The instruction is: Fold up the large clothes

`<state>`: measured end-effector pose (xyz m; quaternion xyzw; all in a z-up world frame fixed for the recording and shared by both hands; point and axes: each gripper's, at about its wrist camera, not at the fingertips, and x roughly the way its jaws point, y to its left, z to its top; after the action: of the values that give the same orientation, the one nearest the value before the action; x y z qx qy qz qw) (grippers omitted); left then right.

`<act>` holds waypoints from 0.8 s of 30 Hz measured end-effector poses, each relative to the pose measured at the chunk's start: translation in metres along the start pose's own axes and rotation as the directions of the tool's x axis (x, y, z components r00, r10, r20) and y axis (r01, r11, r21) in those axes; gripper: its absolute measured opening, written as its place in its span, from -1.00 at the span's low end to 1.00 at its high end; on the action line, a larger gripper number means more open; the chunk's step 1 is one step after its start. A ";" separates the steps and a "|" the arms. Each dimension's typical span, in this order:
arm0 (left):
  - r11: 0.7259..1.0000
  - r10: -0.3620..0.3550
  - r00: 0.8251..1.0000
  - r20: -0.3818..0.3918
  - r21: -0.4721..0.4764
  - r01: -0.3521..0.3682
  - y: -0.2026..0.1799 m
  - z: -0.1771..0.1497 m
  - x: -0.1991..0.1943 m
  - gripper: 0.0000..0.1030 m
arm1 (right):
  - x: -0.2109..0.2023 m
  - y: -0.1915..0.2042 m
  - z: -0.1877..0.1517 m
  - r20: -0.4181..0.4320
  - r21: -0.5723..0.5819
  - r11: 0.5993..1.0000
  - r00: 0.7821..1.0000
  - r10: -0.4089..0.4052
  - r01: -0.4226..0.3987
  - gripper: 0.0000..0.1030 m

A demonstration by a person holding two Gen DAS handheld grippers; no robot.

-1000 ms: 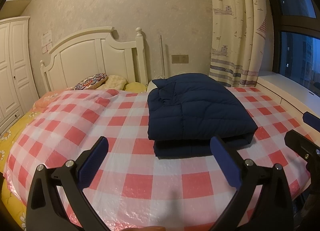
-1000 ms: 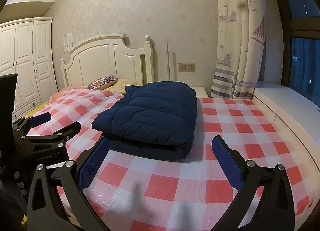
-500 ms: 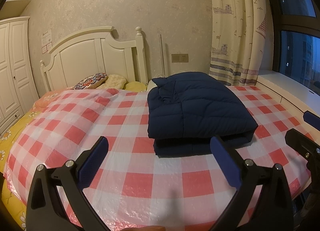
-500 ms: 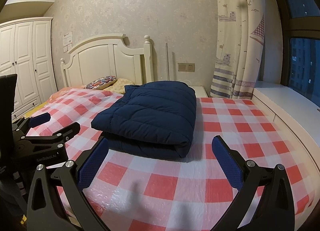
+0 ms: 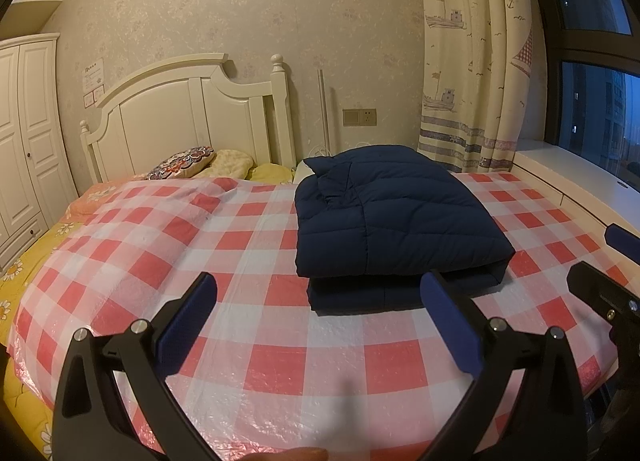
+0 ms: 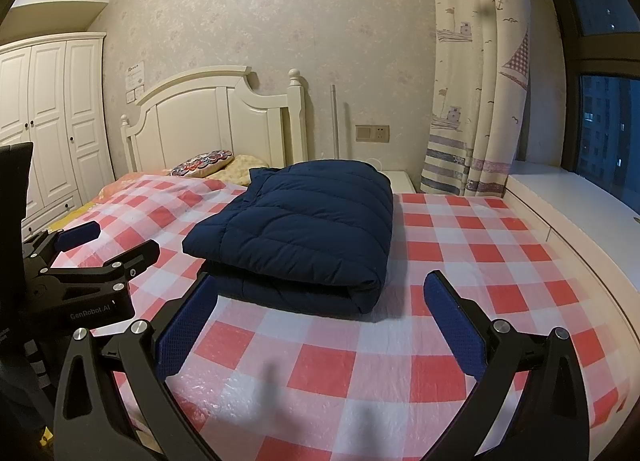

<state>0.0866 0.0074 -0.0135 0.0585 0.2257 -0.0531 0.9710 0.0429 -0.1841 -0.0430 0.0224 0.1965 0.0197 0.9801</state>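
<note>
nothing has shifted in the last second: the navy jacket [image 5: 396, 221] stays folded on the bed [image 5: 280, 349]. my left gripper [image 5: 318, 319] and right gripper [image 6: 320, 317] hover near it, wide open and empty, so the folding looks done.

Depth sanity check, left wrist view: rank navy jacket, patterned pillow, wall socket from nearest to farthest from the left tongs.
1. Navy jacket: folded on the checked cover, just beyond the open left tongs, right of centre.
2. Patterned pillow: at the head of the bed, left, by the headboard.
3. Wall socket: on the back wall behind the bed, right of the headboard.
</note>
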 end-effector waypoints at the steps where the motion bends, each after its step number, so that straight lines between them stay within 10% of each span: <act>1: 1.000 0.000 1.000 0.000 0.001 0.000 0.000 0.001 0.000 0.96 | 0.000 0.000 0.000 0.000 0.000 1.000 1.000 0.001 -0.001 0.91; 24: 1.000 -0.028 0.999 0.016 0.009 0.028 -0.002 -0.002 -0.003 0.96 | 0.003 -0.007 -0.003 -0.013 0.005 1.000 1.000 -0.013 0.013 0.91</act>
<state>0.0829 0.0063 -0.0137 0.0591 0.2184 -0.0683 0.9717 0.0443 -0.1906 -0.0473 0.0236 0.2028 0.0128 0.9789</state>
